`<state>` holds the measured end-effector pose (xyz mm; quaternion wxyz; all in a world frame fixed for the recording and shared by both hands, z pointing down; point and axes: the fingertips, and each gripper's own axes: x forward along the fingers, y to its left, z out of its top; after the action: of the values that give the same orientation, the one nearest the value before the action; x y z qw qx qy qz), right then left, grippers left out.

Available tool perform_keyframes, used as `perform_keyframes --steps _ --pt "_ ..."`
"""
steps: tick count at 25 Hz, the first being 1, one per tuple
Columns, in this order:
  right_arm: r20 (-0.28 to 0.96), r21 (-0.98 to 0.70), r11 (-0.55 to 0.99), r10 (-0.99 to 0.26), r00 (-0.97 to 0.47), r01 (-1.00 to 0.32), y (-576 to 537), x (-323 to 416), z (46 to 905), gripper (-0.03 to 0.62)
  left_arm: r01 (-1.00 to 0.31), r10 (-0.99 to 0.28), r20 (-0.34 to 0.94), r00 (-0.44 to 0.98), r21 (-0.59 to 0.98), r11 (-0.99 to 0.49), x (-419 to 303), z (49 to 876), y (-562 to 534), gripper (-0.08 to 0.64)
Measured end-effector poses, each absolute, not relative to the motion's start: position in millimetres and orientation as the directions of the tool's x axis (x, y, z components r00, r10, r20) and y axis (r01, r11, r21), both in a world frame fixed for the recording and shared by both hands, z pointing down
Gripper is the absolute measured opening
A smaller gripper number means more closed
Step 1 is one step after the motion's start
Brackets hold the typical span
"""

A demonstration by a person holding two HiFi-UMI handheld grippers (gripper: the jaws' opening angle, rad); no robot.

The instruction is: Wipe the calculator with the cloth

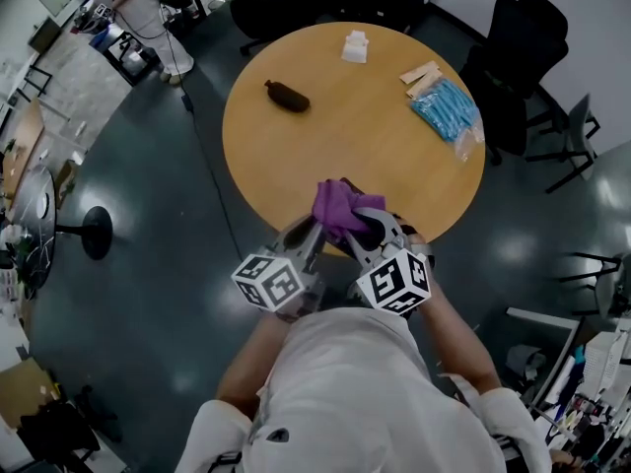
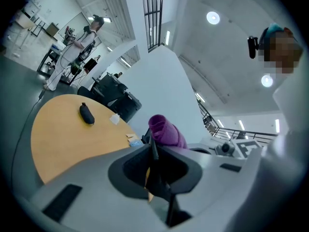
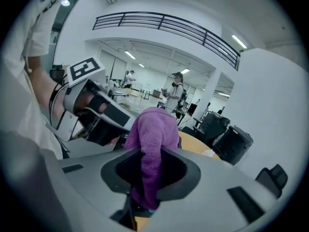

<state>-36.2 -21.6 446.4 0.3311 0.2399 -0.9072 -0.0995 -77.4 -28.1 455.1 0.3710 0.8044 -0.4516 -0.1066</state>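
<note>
The left claw is seen closed to a narrow gap on a thin dark slab viewed edge-on, taken to be the calculator, which is held in the air over the near edge of the round worktop. The right claw is clamped on the purple cloth, whose bunched end is held just at the calculator's far end; whether the two touch cannot be told. Farther off on the worktop a dark pouch, a white packet and a blue pack are seen lying
</note>
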Motion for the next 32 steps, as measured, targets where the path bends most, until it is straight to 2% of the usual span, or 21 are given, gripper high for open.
perform_keyframes --steps 7,15,18,22,25,28,32 --pt "0.608 0.379 0.907 -0.392 -0.69 -0.182 22 -37 455 0.086 -0.612 -0.794 0.171 0.583 0.736 -0.29 -83 459 -24 0.048" --pt "0.678 0.317 0.948 -0.238 -0.695 -0.016 80 -20 475 0.086 -0.63 -0.752 0.182 0.634 0.685 -0.366 -94 452 -35 0.048" --pt "0.621 0.283 0.958 -0.225 -0.751 -0.053 84 -11 457 0.086 -0.625 -0.705 0.191 0.683 0.653 -0.428 -95 450 -39 0.048" --pt "0.484 0.364 0.905 -0.385 -0.786 -0.219 33 3 405 0.086 -0.585 -0.626 0.197 0.754 0.635 -0.505 -89 449 -34 0.048" --pt "0.428 0.429 0.857 -0.472 -0.771 -0.286 -5 7 384 0.086 -0.554 -0.59 0.187 0.786 0.637 -0.536 -77 449 -24 0.048" --pt "0.431 0.462 0.842 -0.488 -0.759 -0.279 -21 2 391 0.086 -0.521 -0.57 0.162 0.806 0.651 -0.552 -65 446 -16 0.048" --pt "0.485 0.44 0.87 -0.438 -0.757 -0.222 -7 -4 422 0.086 -0.488 -0.571 0.119 0.812 0.675 -0.553 -59 439 -12 0.048"
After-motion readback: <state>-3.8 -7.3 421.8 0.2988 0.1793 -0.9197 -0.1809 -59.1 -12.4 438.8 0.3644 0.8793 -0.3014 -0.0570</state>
